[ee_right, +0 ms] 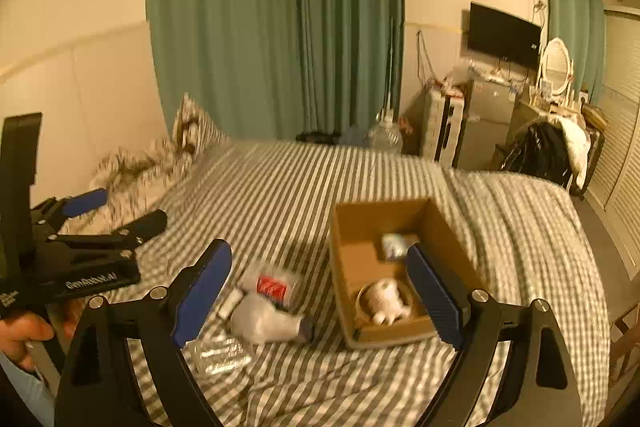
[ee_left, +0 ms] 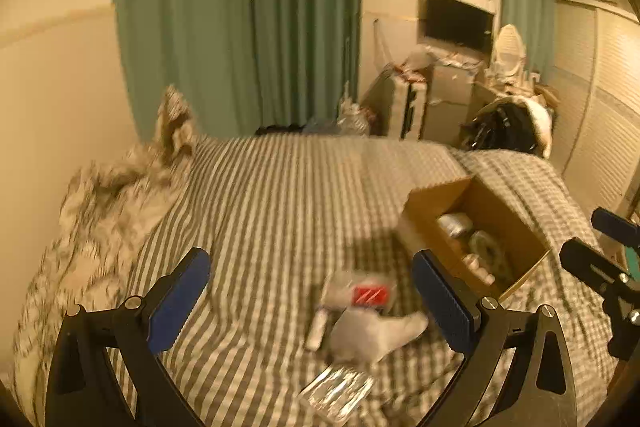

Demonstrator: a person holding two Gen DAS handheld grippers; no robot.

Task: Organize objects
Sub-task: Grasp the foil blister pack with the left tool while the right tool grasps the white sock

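Note:
An open cardboard box [ee_right: 352, 259] stands on the striped bed, with a white rounded item [ee_right: 386, 301] and a pale item [ee_right: 394, 245] inside; it also shows in the left wrist view [ee_left: 516, 223]. Left of the box lie a clear bottle with a red label [ee_right: 274, 285] [ee_left: 370, 294], a white hair-dryer-like item [ee_right: 264, 323] [ee_left: 372, 337], a small white tube [ee_right: 230, 303] [ee_left: 317, 327] and a shiny foil packet [ee_right: 220, 353] [ee_left: 338, 393]. My left gripper [ee_left: 312, 303] is open and empty above these items. My right gripper [ee_right: 320, 291] is open and empty, over the box's left wall.
The striped bed [ee_right: 304, 187] has a crumpled duvet and pillow [ee_right: 160, 159] at its far left. Green curtains [ee_right: 276, 23], a large water bottle [ee_right: 384, 137], a fridge, a dresser with a mirror and a wall television stand beyond the bed.

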